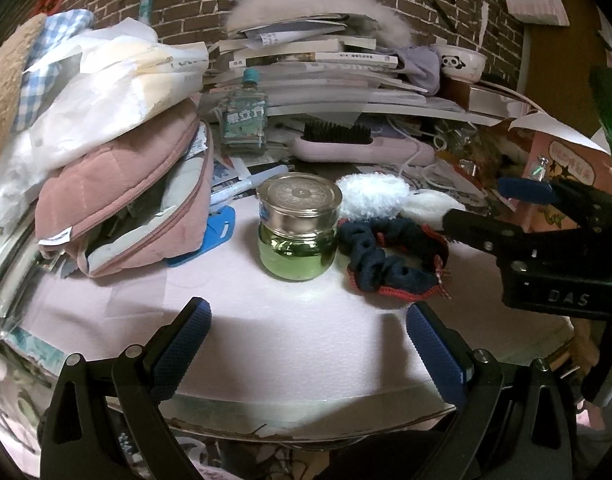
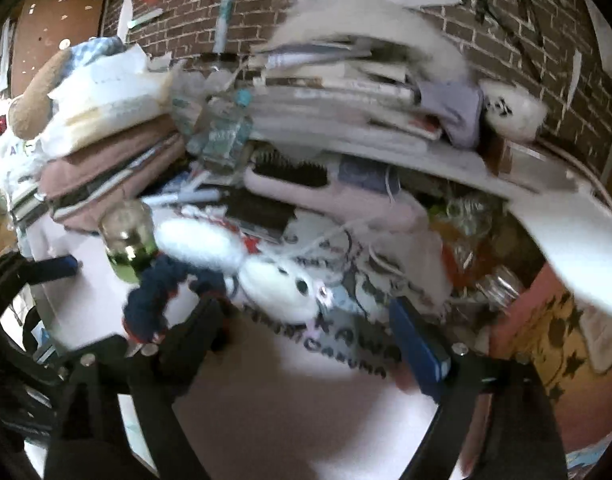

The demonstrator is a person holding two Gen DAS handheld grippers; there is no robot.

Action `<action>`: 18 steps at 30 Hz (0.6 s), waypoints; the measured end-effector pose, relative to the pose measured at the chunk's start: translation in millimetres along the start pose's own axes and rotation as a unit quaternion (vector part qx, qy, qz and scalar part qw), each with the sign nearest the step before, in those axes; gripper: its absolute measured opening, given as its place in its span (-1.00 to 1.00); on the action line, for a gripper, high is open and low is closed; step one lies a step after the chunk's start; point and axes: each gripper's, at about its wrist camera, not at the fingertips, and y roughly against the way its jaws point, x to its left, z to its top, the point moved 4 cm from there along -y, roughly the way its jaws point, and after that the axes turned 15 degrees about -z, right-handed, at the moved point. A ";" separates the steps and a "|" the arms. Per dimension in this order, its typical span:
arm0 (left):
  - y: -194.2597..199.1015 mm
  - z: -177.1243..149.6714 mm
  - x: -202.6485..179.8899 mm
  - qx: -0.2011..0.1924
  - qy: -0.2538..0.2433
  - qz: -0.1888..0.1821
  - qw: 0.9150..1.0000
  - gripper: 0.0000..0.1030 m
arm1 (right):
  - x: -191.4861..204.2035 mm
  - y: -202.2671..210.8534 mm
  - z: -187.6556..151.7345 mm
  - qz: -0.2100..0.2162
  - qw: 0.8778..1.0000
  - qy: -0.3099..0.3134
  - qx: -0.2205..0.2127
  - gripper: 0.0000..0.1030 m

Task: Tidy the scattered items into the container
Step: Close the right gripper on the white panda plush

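Blurred right view; both pairs of fingers spread, holding nothing.
Ahead of the left gripper point(image 1: 306, 344): green jar point(image 1: 298, 226), navy scrunchie point(image 1: 394, 258); right gripper point(image 2: 306, 340) beside the scrunchie.

The right gripper point(image 1: 502, 216) carries the raised letters "DAS" on its black body. The small green bottle point(image 1: 244, 122) has a label with three large white Chinese characters. In the right wrist view, the printed sheet point(image 2: 346, 344) on the table shows dark letters "KAW", with "DARUMA" beneath, partly blurred.
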 end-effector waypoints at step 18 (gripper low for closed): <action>6.7 1.3 15.6 -0.021 0.006 -0.015 1.000 0.90 | 16.6 -58.2 12.5 0.005 0.996 -0.002 0.093 0.13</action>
